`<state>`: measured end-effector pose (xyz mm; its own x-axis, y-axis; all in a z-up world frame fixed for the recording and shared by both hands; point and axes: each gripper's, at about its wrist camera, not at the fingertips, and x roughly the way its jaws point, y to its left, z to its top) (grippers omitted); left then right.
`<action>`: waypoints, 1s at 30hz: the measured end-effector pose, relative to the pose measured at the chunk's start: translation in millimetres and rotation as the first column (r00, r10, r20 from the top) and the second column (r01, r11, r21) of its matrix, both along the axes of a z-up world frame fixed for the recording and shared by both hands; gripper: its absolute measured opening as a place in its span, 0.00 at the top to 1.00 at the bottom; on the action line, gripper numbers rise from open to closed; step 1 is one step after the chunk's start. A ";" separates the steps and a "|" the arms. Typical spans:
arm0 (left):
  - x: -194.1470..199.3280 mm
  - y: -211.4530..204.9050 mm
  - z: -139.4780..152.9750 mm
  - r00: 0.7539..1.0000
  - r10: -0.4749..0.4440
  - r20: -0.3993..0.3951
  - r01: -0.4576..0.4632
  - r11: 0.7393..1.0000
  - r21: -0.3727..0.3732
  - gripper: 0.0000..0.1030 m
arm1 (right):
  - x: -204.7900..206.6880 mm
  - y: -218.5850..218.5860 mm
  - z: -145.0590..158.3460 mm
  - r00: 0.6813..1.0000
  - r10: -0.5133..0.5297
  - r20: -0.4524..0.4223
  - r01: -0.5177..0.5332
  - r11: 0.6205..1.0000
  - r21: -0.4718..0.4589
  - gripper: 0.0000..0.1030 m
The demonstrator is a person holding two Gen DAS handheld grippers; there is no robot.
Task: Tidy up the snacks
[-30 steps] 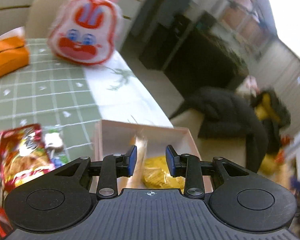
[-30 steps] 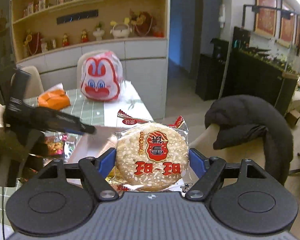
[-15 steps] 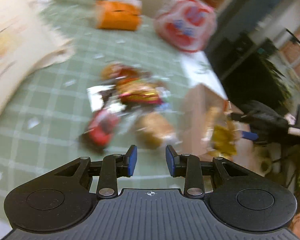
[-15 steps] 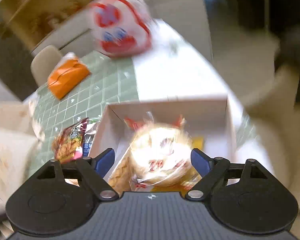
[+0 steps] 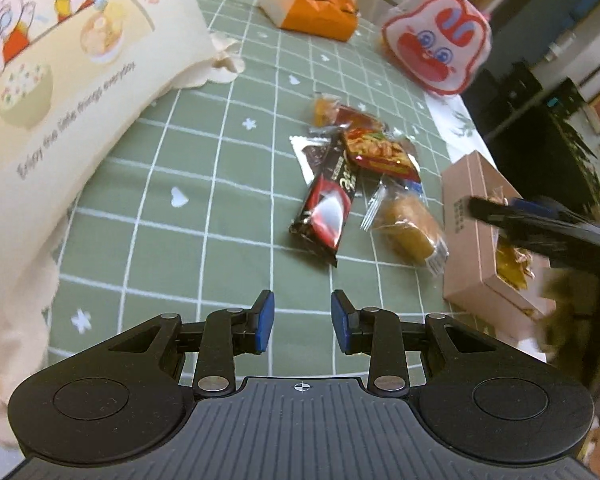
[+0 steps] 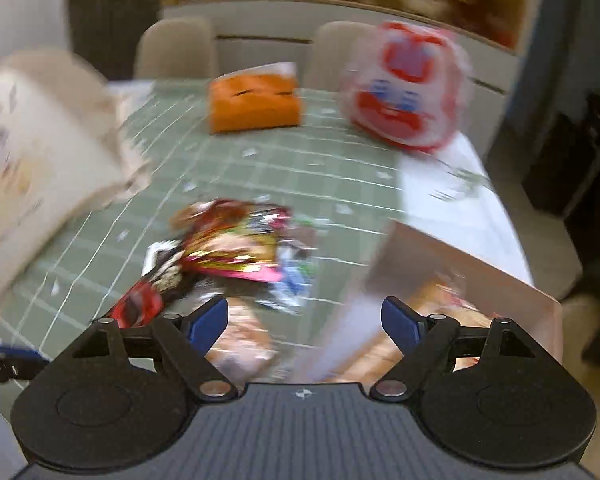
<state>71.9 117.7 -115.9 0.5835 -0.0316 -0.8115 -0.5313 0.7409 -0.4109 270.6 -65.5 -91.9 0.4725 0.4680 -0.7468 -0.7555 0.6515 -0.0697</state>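
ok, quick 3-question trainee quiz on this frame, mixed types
1. True or false: the left tool holds a snack.
2. Nearest the pink box: A) bun B) black bar C) orange pack
3. Fill in: the snack pile lies on a green checked ____.

Key: 1 false; 2 A; 3 tablecloth
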 end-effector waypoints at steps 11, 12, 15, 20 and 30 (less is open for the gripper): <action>-17.9 47.6 -5.7 1.000 -0.010 -0.011 0.010 1.000 0.020 0.66 | -27.3 72.3 -54.6 0.999 -0.017 -0.049 0.013 0.996 -0.091 0.36; -14.9 50.0 -6.7 1.000 -0.018 -0.011 0.018 1.000 0.020 0.66 | -34.5 68.9 -54.5 0.998 -0.014 -0.053 0.009 0.996 -0.087 0.36; 3.7 49.7 -7.2 0.997 -0.073 -0.006 0.073 0.997 0.034 0.66 | -58.3 57.1 -52.2 0.996 0.005 -0.084 -0.011 0.998 -0.066 0.37; 44.4 40.1 -1.6 0.988 -0.154 0.024 0.152 0.985 0.085 0.66 | -82.4 36.0 -46.8 0.989 0.027 -0.144 -0.031 0.999 -0.029 0.38; 24.0 43.5 3.0 1.000 -0.017 0.026 0.016 0.998 0.054 0.66 | 2.8 77.6 -7.0 0.988 0.055 -0.145 -0.041 0.994 0.101 0.12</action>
